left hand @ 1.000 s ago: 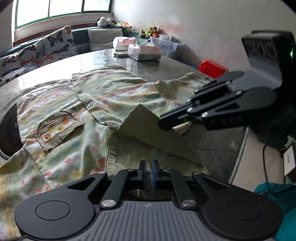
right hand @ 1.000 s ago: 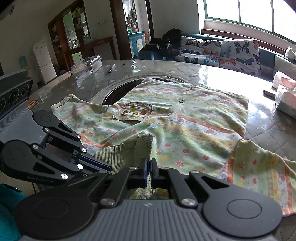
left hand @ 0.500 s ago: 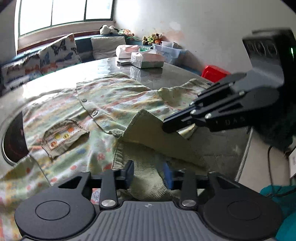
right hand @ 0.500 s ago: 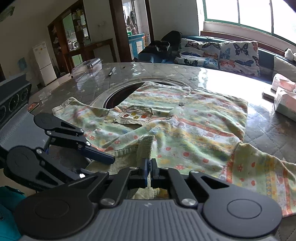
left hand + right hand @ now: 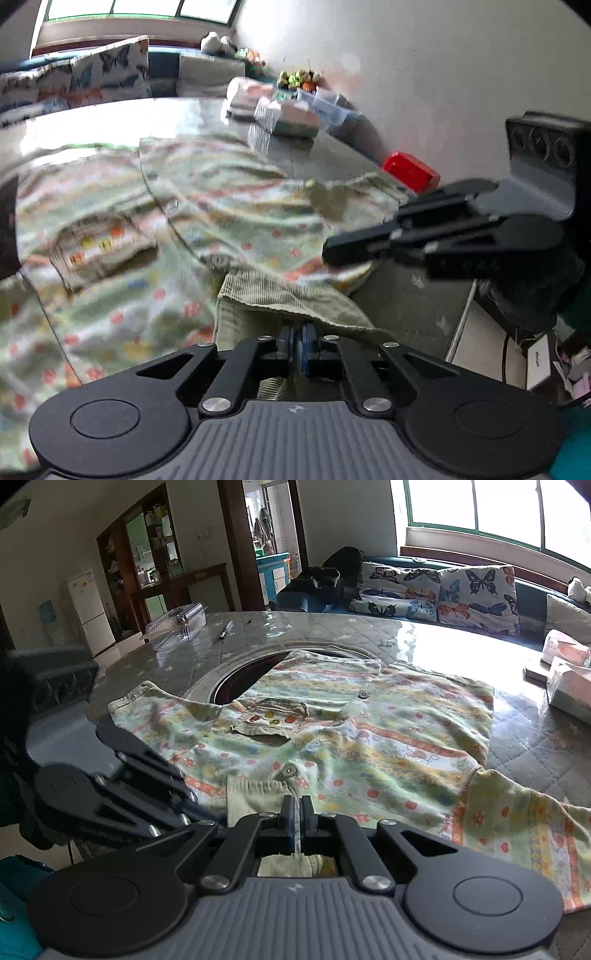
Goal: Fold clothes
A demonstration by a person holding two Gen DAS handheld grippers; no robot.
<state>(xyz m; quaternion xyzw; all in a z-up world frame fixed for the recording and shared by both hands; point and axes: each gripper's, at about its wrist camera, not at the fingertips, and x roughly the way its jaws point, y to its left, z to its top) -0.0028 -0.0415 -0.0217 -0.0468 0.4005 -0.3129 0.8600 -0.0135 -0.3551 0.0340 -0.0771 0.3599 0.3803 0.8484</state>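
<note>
Gripping the shirt's (image 5: 369, 738) green ribbed hem (image 5: 295, 306) with both claws: my left gripper (image 5: 298, 343) has just closed back down and pinches it tight; my right gripper (image 5: 295, 823) is clamped on the same hem beside it. Shirt lies spread, buttons up, on the grey quilted table (image 5: 332, 627), hem at the near edge.

Window daylight glares on table (image 5: 436, 642); left view motion-blurred; fisheye-bent edges
</note>
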